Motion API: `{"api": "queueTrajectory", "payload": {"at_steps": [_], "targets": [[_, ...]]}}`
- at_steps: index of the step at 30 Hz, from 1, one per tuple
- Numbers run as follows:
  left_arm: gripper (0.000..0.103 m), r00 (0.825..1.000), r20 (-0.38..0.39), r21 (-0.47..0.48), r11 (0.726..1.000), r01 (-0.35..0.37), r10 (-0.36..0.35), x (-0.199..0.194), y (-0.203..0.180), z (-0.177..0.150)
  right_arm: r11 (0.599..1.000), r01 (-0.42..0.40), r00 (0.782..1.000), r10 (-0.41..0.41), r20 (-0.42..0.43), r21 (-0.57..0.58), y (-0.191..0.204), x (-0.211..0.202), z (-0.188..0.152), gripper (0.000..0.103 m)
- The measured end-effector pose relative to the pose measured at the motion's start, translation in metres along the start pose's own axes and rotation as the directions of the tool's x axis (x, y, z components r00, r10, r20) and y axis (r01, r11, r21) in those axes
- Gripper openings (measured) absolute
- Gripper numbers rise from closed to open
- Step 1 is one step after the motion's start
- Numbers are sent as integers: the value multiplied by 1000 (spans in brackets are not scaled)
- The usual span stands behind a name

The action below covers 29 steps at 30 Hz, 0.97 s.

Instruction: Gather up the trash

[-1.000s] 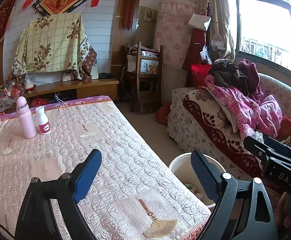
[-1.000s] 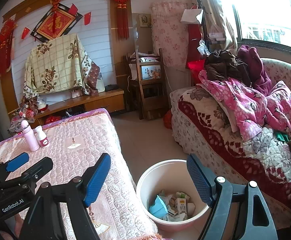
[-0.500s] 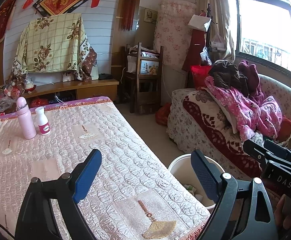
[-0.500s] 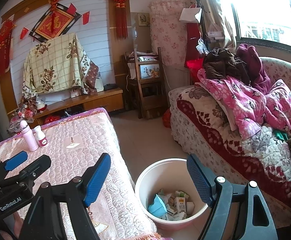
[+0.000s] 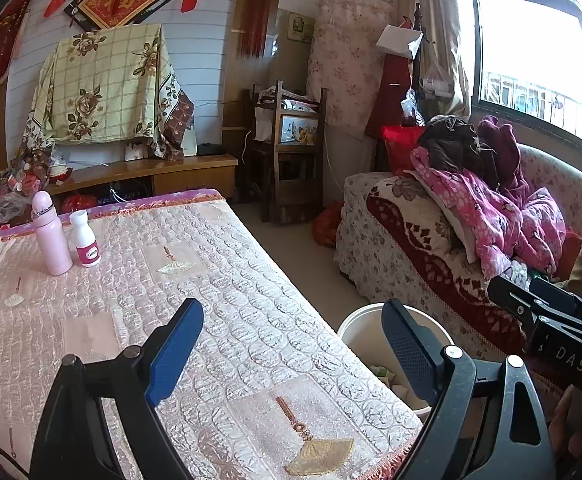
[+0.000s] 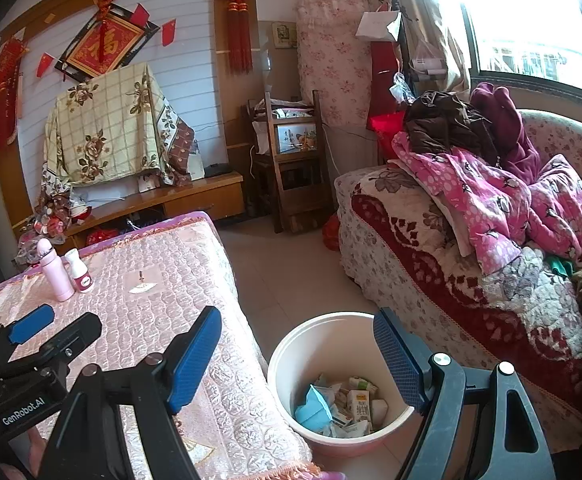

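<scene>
Beside the quilted table (image 6: 195, 280), the white trash bucket (image 6: 331, 332) sat on the floor holding a blue mask (image 6: 313, 406) and milk cartons (image 6: 359, 402). Both the left gripper (image 5: 291, 344) and right gripper (image 6: 297, 346) hung spread and empty. A pink bottle (image 5: 51, 236) and white bottle (image 5: 85, 240) stood at the table's far end.

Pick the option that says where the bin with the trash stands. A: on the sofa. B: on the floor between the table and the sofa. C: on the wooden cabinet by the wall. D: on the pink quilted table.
B: the white bin, holding cartons and a blue mask, sits on the tiled floor between the table and the sofa.
</scene>
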State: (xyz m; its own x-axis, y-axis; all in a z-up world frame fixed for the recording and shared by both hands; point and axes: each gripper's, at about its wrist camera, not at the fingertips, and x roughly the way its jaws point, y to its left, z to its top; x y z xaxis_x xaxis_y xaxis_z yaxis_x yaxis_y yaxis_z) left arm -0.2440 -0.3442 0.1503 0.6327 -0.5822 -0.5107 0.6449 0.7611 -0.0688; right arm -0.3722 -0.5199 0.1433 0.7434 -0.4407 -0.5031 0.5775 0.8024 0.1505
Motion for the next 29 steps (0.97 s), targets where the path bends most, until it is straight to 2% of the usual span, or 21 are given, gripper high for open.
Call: {"api": "queueTrajectory", "payload": {"at_steps": [23, 29], "targets": [[91, 1000, -24, -4, 1000, 13, -13, 4, -3, -3, 1000, 8, 1000, -8, -15, 9, -3, 4, -4, 81], [91, 1000, -17, 2, 1000, -8, 8, 3, 2, -6, 1000, 8, 1000, -8, -23, 4, -3, 6, -6, 81]]}}
